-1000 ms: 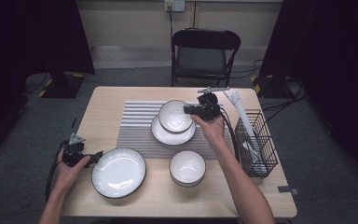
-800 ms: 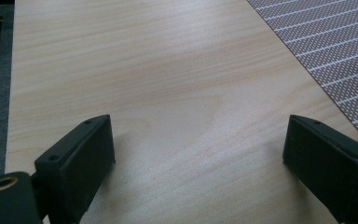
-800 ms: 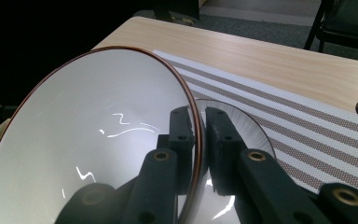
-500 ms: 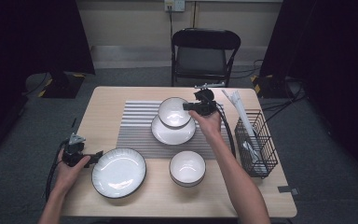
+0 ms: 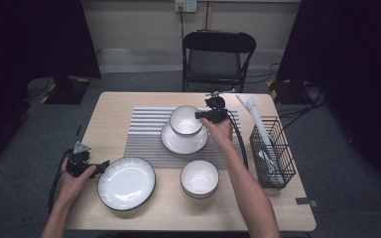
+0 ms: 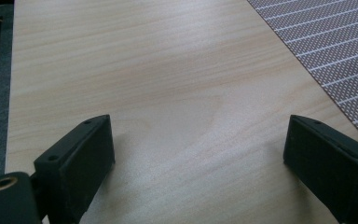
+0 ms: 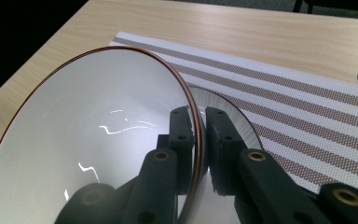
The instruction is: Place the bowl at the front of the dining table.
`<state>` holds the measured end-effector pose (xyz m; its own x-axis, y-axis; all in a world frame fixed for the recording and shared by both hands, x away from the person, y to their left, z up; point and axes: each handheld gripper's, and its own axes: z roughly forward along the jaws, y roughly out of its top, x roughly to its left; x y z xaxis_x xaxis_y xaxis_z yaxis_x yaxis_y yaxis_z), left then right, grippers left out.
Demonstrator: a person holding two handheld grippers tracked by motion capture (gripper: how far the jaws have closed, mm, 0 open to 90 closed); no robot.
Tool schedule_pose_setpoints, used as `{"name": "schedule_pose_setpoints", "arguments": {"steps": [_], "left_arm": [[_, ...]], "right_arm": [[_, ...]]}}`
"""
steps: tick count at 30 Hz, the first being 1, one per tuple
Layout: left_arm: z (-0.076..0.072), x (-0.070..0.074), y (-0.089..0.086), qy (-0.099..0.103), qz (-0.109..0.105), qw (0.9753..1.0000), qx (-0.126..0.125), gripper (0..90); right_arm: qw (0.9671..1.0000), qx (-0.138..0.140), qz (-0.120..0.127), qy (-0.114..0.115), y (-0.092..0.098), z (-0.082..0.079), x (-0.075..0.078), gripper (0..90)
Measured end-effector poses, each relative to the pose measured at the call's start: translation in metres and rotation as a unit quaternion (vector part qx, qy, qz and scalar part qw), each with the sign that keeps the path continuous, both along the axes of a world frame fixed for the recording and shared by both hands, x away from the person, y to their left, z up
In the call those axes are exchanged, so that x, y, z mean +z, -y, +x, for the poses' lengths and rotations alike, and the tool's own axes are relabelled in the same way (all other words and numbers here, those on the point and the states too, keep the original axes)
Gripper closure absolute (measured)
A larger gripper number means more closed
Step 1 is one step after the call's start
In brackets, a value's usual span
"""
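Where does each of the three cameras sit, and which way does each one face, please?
High view: above the person's side, looking forward and down on the table; both forearms show.
Left gripper view: rides the left gripper, facing bare tabletop; jaws wide apart.
Right gripper view: rides the right gripper, jaws clamped on the bowl rim.
Shared: all three show the striped mat.

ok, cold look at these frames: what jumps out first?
The right gripper, clamped on the rim of a white dark-rimmed ceramic bowl over a small white plate on the grey striped placemat. Next, the large white dark-rimmed plate at the table's near left, with the left gripper open over bare wood beside it. A black wire basket of utensils stands at the right edge.
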<state>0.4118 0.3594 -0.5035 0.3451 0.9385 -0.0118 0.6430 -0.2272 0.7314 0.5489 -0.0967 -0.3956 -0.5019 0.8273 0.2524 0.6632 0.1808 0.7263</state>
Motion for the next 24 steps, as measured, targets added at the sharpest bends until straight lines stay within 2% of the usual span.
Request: {"name": "schedule_pose_setpoints", "arguments": {"steps": [3,24], "left_arm": [[0.001,0.000,0.000,0.001,0.001,1.0000,-0.001,7.6],[0.001,0.000,0.000,0.000,0.001,1.0000,-0.001,7.4]], "right_arm": [[0.9999,-0.003,-0.003,-0.011,-0.003,0.002,-0.006,81.8],[0.9984,-0.002,-0.028,-0.049,-0.016,0.015,-0.037,81.6]]}}
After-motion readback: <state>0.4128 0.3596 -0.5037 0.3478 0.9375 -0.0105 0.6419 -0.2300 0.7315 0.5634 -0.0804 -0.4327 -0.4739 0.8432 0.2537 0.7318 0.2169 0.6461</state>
